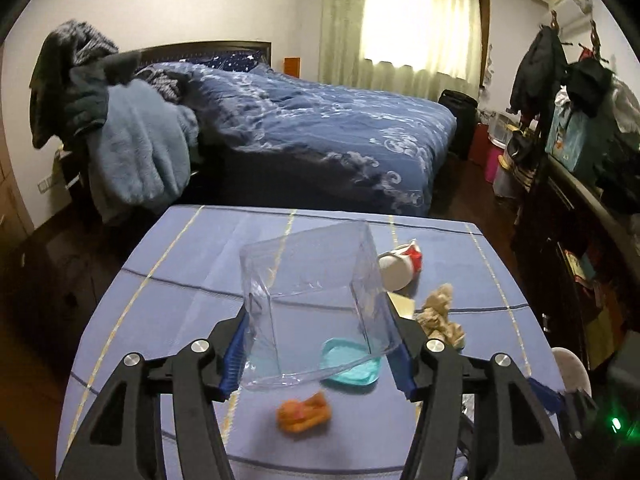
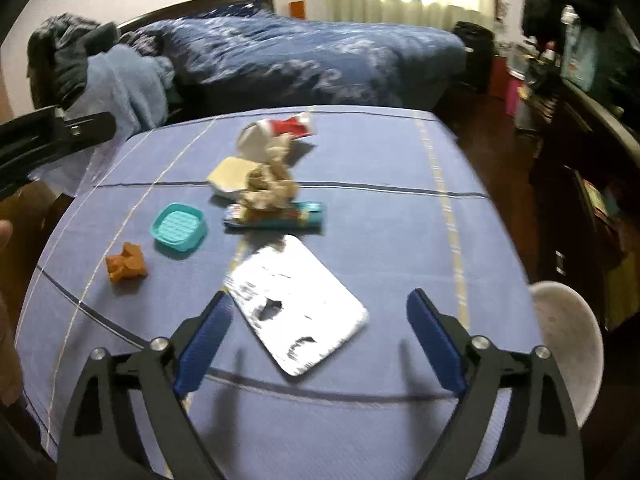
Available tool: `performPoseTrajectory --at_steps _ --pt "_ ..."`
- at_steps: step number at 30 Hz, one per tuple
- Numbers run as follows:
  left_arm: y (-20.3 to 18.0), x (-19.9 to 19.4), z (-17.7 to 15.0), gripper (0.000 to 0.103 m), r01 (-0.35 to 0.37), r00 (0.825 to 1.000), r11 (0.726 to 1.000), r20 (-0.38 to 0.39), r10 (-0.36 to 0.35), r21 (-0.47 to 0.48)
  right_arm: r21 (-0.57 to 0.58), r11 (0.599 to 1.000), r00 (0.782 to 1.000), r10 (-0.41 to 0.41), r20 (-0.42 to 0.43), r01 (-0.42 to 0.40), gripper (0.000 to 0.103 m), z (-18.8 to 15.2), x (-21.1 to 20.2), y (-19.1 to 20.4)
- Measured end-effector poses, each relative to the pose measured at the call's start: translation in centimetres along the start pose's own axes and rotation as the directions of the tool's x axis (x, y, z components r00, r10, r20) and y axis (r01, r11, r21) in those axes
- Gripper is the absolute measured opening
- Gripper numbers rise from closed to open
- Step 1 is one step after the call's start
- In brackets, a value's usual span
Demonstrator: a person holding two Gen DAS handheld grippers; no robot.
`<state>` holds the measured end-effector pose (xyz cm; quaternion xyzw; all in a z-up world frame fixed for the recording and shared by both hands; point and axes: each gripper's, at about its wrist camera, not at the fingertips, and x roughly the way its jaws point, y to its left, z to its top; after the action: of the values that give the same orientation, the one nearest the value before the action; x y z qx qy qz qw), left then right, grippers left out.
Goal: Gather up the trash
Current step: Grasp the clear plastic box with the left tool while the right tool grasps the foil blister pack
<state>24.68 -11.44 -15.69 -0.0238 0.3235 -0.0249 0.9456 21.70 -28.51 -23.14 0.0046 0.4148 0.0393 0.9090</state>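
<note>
Foil (image 2: 298, 308) lies between the spread right gripper (image 2: 320, 336) (left gripper (image 1: 320, 340) clamps a clear container (image 1: 312, 300)).

Both the left matte-black two-finger gripper (image 1: 320, 340) and the right matte-black two-finger gripper (image 2: 320, 340) carry ribbed blue finger pads (image 2: 204, 344) and round silver pivot screws (image 2: 159, 344) (lower frame, both views).

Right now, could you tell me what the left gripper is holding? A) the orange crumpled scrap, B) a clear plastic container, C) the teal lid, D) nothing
B: the left gripper has its blue fingers pressed against both sides of the clear plastic container, lifted over the table.
</note>
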Motion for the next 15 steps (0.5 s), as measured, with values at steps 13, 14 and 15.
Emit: performPoseTrajectory --at_steps 13,14,15 --pt "2.5 -0.7 -0.5 0.059 0.011 1.000 1.000 0.001 -0.011 -0.029 -0.084 0.996 0.997 0.007 -0.078 -0.014 0.089 0.9 3.2 0.7" --pt "2.4 -0.8 -0.5 0.059 0.012 1.000 1.000 0.002 -0.012 -0.027 -0.091 0.996 0.997 0.005 -0.072 -0.011 0.081 0.8 3.0 0.8" --pt "2.4 -0.9 -0.5 0.059 0.014 1.000 1.000 0.003 -0.014 -0.024 -0.102 0.995 0.998 0.015 -0.068 -0.022 0.076 0.8 2.7 1.0"
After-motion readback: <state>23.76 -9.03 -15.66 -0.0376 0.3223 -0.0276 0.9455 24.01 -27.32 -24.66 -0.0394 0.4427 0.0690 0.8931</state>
